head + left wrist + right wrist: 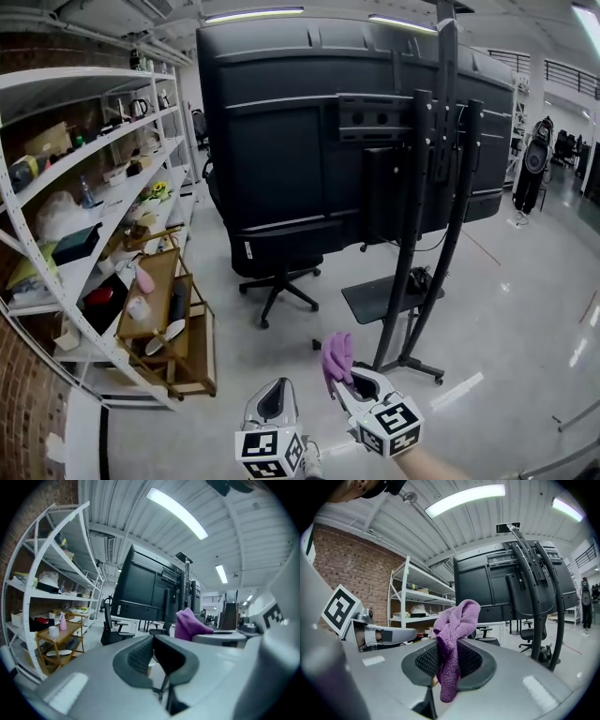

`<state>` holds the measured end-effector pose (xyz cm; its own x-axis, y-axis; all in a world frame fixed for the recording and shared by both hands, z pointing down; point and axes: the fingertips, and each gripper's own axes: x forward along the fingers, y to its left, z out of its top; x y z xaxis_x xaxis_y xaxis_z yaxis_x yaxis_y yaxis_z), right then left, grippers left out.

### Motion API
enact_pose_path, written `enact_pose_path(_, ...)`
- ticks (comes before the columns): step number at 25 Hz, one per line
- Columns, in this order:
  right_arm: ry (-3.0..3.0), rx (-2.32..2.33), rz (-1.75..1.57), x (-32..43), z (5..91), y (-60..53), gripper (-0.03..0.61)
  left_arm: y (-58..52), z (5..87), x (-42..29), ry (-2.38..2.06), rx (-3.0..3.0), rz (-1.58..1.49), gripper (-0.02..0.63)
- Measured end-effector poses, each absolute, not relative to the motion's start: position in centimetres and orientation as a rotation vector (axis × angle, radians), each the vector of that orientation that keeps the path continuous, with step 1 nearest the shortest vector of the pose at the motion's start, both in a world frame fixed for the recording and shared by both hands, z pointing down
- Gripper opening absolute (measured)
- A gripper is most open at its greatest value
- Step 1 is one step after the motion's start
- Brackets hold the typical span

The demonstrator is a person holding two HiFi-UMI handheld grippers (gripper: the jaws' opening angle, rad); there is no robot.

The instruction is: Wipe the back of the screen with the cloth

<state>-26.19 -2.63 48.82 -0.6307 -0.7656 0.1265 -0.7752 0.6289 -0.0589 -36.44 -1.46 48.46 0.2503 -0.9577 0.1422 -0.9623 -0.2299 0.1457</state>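
a tall white metal shelving unit (94, 141) runs down the left side of the head view, its shelves crowded with boxes, bags and small items too small to name. behind it, at the lower left and upper left corners, shows a red brick wall (28, 412). a low wooden cart (164, 319) stands just beside the shelving at lower left, with a pink spray bottle (143, 279) on its top. the glossy pale grey floor (525, 309) fills the right and lower frame. a black office chair (277, 272) stands near the centre. long ceiling light strips (253, 13) glow along the top edge, under a white ribbed ceiling (262, 536).
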Motion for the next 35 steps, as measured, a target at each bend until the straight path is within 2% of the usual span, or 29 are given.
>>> enact_pose_path(7, -2.672, 1.554, 0.058, -24.9, 45.2, -20.6, 0.063, -17.7, 46.3, -38.0, -1.724, 2.4, 0.022, 0.008)
enact_pose_path(12, -2.575, 1.826, -0.075, -21.0, 40.7, -32.3, 0.063, -27.0, 43.9, -37.7, -1.717, 2.494, 0.06, 0.008)
enact_pose_path(22, -2.33, 2.082, -0.287, -14.4, 34.3, -45.7, 0.063, -34.8, 40.0, -35.9, -1.782, 2.507, -0.007, 0.008)
enact_pose_path(27, -2.4, 1.989, -0.266, -17.6, 34.3, -46.6, 0.061, -35.8, 39.6, -37.0, -1.855, 2.458, -0.002, 0.008)
enact_pose_path(35, -2.62, 1.605, -0.38, -31.7, 34.0, -41.8, 0.063, -35.4, 39.6, -43.2, -2.029, 2.306, 0.018, 0.008)
